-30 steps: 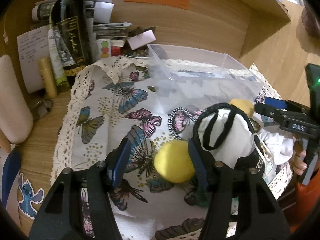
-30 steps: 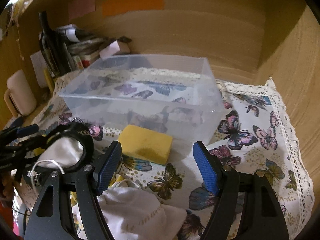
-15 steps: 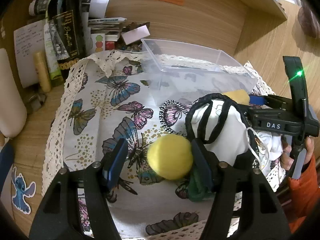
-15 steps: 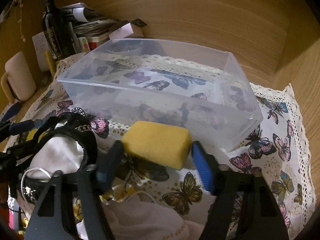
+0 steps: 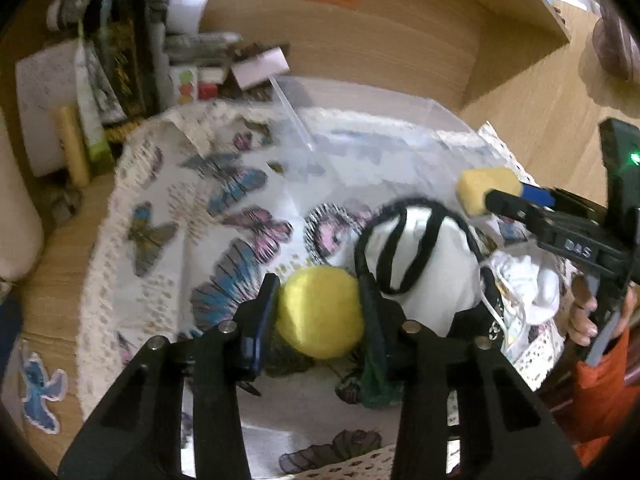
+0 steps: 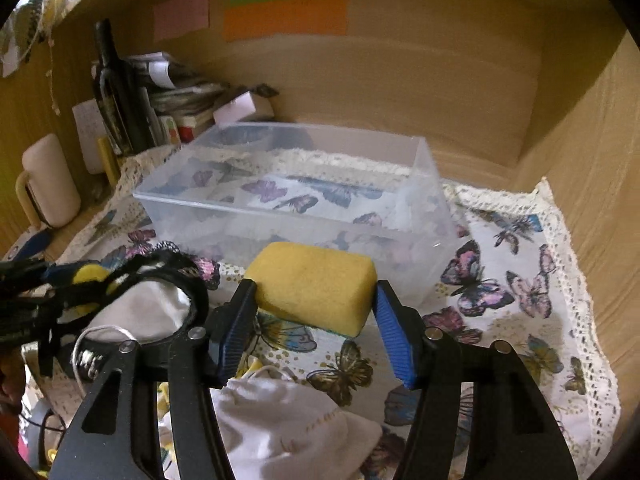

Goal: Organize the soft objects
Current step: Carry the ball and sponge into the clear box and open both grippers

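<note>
My left gripper is shut on a soft yellow ball, just above the butterfly cloth. My right gripper is shut on a yellow sponge and holds it in front of the clear plastic bin. The sponge also shows in the left wrist view, beside the bin. A white pouch with black straps lies between the two grippers. A white cloth bag lies under my right gripper.
A dark wine bottle, papers and small boxes stand at the back left. A cream mug stands at the left. Wooden walls close in the back and right.
Both grippers have closed: the left on the yellow ball, the right on the sponge. The sponge now sits lifted off the cloth.
</note>
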Demonstrator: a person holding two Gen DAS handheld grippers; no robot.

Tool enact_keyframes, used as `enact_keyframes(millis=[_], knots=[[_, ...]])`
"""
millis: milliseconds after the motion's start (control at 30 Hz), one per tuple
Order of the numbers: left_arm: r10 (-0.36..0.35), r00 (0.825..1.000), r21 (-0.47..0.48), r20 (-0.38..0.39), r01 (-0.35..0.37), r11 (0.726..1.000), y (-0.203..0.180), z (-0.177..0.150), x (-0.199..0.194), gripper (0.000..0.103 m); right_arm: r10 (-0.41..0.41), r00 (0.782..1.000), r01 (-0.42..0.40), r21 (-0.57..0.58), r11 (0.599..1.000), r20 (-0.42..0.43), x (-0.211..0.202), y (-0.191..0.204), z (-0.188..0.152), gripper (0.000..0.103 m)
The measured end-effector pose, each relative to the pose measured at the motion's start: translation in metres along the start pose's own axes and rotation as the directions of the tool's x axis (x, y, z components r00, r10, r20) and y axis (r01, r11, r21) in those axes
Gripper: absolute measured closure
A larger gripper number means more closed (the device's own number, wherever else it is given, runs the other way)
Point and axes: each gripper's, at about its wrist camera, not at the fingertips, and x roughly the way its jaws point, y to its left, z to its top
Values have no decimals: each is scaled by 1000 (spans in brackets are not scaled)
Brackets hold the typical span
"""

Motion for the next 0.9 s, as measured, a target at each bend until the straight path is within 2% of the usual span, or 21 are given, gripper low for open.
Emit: enact_keyframes(millis=[100, 233, 367, 600, 733, 900], knots=[[34, 998, 12, 58, -35, 999, -1, 10, -14, 63, -4, 999, 4, 5, 1000, 36, -12, -2, 3, 47], [68, 987, 18, 148, -71, 997, -5, 31, -35, 63, -8, 996, 6, 20, 1000, 89, -29, -7, 10, 47], [83, 970, 19, 227, -90, 996, -10, 55, -50, 63, -11, 990, 6, 35, 999, 141, -42, -11, 19, 47], [81, 945, 50, 317, -102, 993, -31, 88, -57, 63, -23, 975, 14, 42, 999, 221, -58, -14, 40, 47], [83, 936, 69, 342, -113, 991, -43, 104, -52, 63, -22, 970, 10, 48, 999, 244, -58, -17, 56, 47], [99, 944, 64, 315, -125, 990, -45, 125, -28, 63, -39, 968, 29, 42, 999, 249, -49, -18, 71, 47]])
